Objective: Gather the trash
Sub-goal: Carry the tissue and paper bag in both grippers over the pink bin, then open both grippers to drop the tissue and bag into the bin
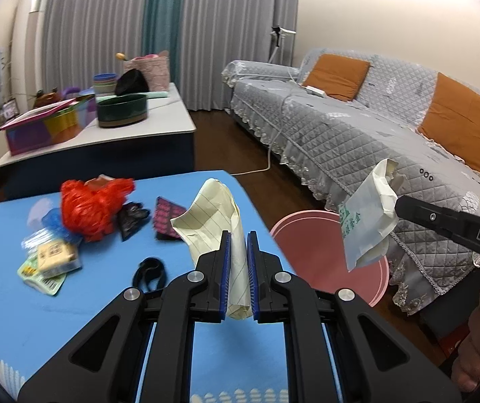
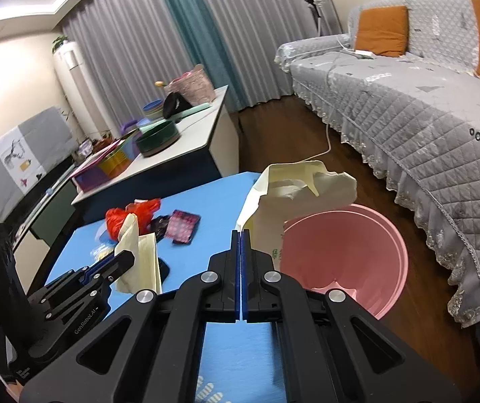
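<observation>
My left gripper (image 1: 238, 238) is shut on a crumpled sheet of yellow lined paper (image 1: 213, 211) and holds it above the blue table (image 1: 105, 295). It also shows in the right wrist view (image 2: 142, 262). My right gripper (image 2: 241, 235) is shut on a white paper bag with green print (image 2: 273, 201) and holds it over the near rim of the pink bin (image 2: 350, 255). The bag (image 1: 367, 221) and the bin (image 1: 310, 245) also show in the left wrist view. More trash lies on the table: a red net bag (image 1: 88, 205), dark wrappers (image 1: 166, 215), small packets (image 1: 55, 255).
The pink bin stands on the wooden floor between the blue table and a grey quilted sofa (image 1: 357, 127) with orange cushions. A white-topped table (image 1: 112, 127) with bowls and boxes stands behind. A black loop (image 1: 149, 268) lies on the blue table.
</observation>
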The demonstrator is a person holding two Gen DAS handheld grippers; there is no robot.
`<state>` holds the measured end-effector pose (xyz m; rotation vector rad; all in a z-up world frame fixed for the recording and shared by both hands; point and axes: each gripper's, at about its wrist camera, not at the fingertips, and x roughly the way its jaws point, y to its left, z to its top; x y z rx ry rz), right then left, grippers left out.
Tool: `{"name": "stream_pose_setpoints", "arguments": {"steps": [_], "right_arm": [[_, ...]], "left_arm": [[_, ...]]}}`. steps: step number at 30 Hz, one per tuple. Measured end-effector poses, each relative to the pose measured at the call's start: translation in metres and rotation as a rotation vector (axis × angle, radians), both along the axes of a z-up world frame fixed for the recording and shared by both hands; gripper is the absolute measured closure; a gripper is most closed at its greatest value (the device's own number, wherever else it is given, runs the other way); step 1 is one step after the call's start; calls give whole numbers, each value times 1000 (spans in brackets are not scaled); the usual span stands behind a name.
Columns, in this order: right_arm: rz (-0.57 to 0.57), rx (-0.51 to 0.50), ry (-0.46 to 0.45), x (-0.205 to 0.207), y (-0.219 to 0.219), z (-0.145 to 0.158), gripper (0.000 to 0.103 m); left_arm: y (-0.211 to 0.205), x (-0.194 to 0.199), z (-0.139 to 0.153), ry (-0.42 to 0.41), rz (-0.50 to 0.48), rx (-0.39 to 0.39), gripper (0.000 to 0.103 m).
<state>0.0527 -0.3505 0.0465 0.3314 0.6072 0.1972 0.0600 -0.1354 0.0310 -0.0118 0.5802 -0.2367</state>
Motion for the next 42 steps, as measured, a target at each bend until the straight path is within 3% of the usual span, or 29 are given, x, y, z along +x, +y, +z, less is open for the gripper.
{"name": "stream_pose_setpoints", "arguments": {"steps": [13,26,40,41,42], "right_arm": [[-115,56,49,24,-57,-8,103],[-128,60,91,42,-62,-26,103],[-164,48,136,54,-69,-42,102],[-168,44,138,55,-69,-42,98],[-181,35,143,56,-70,-42,98]], "left_arm": [[-51,41,3,11,-136,4,93],[-94,73,-16,83,-291,-33,93],[-117,101,-41,151,-345,-24,93],[-117,103,-43,158,-347,-24,86],[-116,105,-44,169,-349,-23,69]]}}
